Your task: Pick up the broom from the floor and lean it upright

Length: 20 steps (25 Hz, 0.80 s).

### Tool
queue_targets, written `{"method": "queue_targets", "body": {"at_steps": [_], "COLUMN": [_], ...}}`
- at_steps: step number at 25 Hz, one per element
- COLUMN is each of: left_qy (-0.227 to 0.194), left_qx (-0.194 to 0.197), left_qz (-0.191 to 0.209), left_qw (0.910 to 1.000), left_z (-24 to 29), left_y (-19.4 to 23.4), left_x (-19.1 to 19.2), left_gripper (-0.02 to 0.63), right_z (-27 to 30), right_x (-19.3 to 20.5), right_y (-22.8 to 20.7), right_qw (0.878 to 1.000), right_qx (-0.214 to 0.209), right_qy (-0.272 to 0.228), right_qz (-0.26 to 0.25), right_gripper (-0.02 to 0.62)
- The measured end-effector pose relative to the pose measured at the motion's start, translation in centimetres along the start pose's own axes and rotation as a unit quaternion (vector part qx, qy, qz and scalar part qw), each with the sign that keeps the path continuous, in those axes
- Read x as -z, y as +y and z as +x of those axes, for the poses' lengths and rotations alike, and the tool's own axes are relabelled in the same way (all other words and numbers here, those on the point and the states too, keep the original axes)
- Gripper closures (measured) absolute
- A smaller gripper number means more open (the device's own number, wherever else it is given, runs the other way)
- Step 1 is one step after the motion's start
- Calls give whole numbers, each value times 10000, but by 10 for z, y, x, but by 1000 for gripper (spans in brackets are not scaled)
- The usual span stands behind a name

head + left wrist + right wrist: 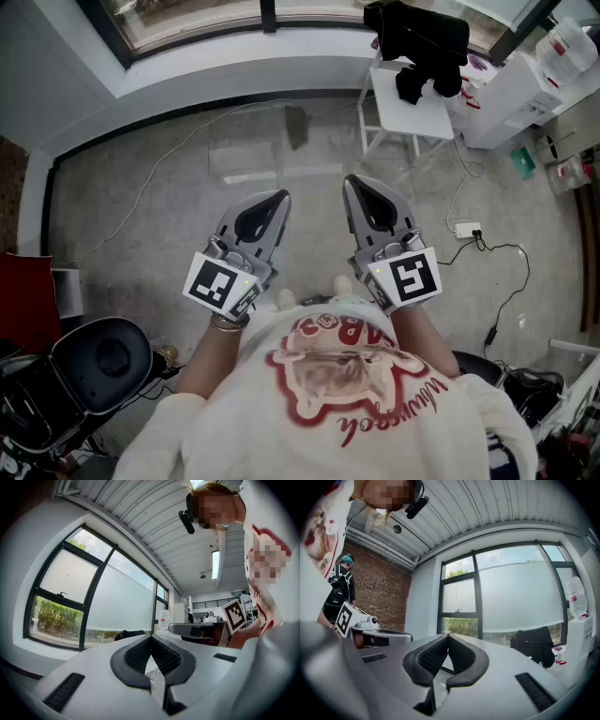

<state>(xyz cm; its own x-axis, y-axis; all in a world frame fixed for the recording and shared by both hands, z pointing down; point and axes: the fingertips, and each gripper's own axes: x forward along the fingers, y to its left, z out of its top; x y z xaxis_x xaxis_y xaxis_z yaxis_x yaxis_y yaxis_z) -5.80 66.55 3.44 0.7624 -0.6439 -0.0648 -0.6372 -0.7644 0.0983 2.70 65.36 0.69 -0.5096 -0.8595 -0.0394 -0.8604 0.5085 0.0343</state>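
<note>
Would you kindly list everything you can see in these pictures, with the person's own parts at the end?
floor: one, grey concrete, below the grippers
window: one, dark-framed, along the far wall
small table: one, white, far right by the wall
bag: one, black, on the small table
power strip: one, white with a black cable, on the floor at right
rounded object: one, black, lower left
left gripper: one, grey, jaws shut, empty
right gripper: one, grey, jaws shut, empty
</note>
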Motion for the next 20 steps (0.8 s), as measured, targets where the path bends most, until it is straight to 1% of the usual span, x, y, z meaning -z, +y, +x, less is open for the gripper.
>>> {"method": "queue_targets", "body": {"at_steps": [3, 5, 8, 10, 15, 17, 20], "left_qy": [6, 21, -27, 37, 113, 115, 123], "left_qx": [110, 142, 133, 124, 219, 261, 309], "left_qz": [76, 84, 28, 80, 60, 55, 34], "left_qw": [9999, 9999, 9999, 9999, 9997, 9996, 9994], "left_z": [-3, -4, -7, -8, -16, -20, -27], "left_y": [-14, -15, -10, -9, -9, -7, 0], "left_x": [-2, -4, -10, -9, -7, -8, -10], "left_gripper": [589, 589, 589, 589, 589, 590, 589], "right_z": [-6, -6, -1, -1, 0, 1, 2], "right_x": [10, 13, 7, 4, 7, 10, 16], "right_y": [7, 10, 15, 18, 27, 32, 33], "right_qw": [9997, 9995, 9999, 10000, 9999, 9997, 9990], "right_qx": [-64, -43, -35, -16, 36, 41, 252], "right_qy": [212, 292, 102, 34, 89, 220, 359], "right_qz": [51, 81, 63, 41, 34, 9, -40], "right_gripper": [571, 571, 571, 571, 571, 571, 571]}}
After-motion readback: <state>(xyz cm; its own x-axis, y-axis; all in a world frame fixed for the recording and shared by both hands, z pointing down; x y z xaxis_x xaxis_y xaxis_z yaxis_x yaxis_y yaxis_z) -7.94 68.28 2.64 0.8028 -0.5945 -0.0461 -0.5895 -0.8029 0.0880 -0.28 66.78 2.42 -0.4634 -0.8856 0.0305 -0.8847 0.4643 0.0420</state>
